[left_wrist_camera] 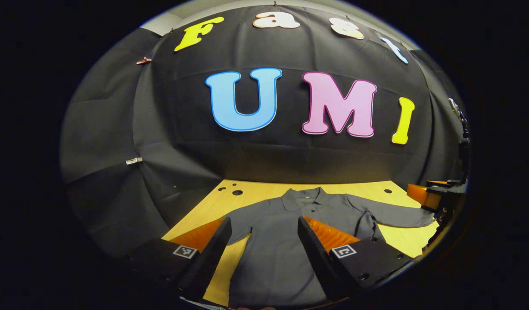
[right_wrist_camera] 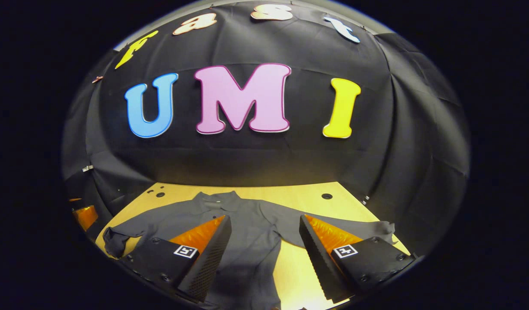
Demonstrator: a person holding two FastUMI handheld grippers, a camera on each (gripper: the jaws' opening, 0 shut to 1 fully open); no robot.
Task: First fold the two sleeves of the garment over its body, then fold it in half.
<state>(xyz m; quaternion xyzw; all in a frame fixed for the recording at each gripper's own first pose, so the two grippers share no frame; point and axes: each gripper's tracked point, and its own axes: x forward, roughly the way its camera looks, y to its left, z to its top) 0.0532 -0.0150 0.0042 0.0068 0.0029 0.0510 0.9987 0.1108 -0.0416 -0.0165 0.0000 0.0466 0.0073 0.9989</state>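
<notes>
Both claws hover with fingers spread wide, the left gripper (left_wrist_camera: 262,241) and right gripper (right_wrist_camera: 264,239) gripping nothing, above a grey shirt (left_wrist_camera: 286,232) lying flat (collar toward the black wall, both sleeves stretched outward) on a yellow table (left_wrist_camera: 247,191).

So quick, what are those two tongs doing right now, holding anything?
Left tongs: open, holding nothing, above the grey shirt.
Right tongs: open, holding nothing.
</notes>
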